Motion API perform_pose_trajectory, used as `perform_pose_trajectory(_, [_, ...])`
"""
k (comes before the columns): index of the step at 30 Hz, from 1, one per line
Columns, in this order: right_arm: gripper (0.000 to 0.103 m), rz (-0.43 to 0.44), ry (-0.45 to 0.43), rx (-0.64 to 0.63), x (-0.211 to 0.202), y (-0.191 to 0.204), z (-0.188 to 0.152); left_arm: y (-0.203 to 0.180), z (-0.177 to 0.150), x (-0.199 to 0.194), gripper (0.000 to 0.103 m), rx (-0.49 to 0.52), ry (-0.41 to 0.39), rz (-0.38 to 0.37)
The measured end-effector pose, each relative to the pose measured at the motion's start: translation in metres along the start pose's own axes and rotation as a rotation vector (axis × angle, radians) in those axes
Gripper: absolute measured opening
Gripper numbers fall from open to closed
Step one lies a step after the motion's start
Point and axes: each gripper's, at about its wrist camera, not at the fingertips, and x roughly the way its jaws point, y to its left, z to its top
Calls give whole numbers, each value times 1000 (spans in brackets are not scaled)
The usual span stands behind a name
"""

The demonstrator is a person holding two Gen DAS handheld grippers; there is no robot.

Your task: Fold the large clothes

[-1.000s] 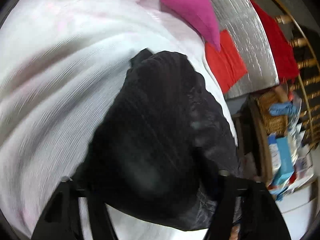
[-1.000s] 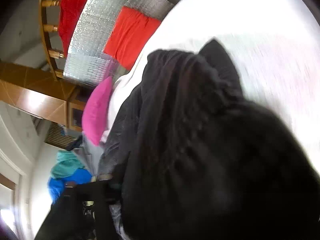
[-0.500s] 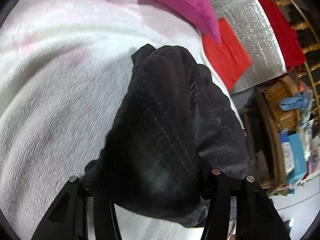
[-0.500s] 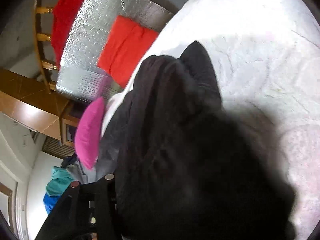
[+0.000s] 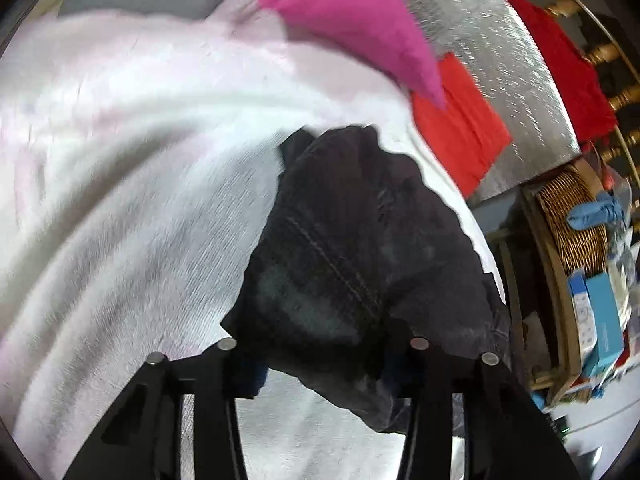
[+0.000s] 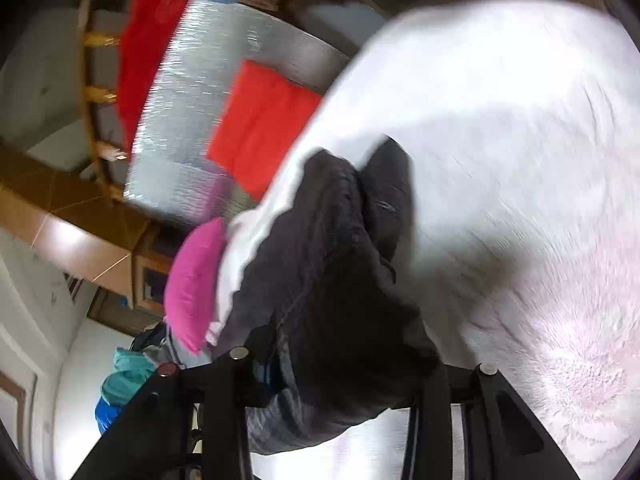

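A bunched end of the dark garment (image 5: 352, 248) is held between the fingers of the left gripper (image 5: 320, 364), the cloth running toward 12 o'clock over the white bedspread (image 5: 132, 184). Another bunch of the dark garment (image 6: 332, 280) is clamped by the right gripper (image 6: 344, 376). A pink pillow (image 5: 352, 20) is seen at 12 o'clock, a red cloth (image 5: 460, 120) at 2.
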Motion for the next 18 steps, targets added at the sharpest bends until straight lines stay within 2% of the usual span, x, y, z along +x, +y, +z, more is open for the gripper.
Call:
perform_pose_trajectory(3, [40, -43, 1, -39, 2, 3, -4, -9, -2, 10, 44, 52, 27, 63])
perform_pose_trajectory(5, [40, -114, 40, 4, 7, -19, -10, -4, -4, 25, 45, 35, 74, 98])
perform_pose_trajectory(7, [41, -128, 72, 56, 9, -38, -16, -7, -5, 30, 49, 36, 74, 99])
perform_pose_trajectory(9, [51, -116, 68, 67, -1, -37, -18, -11, -6, 27, 53, 64, 79, 123])
perform_pose_trajectory(12, [64, -151, 57, 44, -20, -31, -13, -21, -7, 18, 55, 93, 80, 155])
perform_pose_trajectory(15, [68, -184, 29, -22, -46, -26, -8, -35, -18, -3, 57, 196, 28, 222])
perform_pose_trajectory(18, [74, -219, -47, -99, -66, -13, -3, -54, -36, -29, 64, 343, -110, 334])
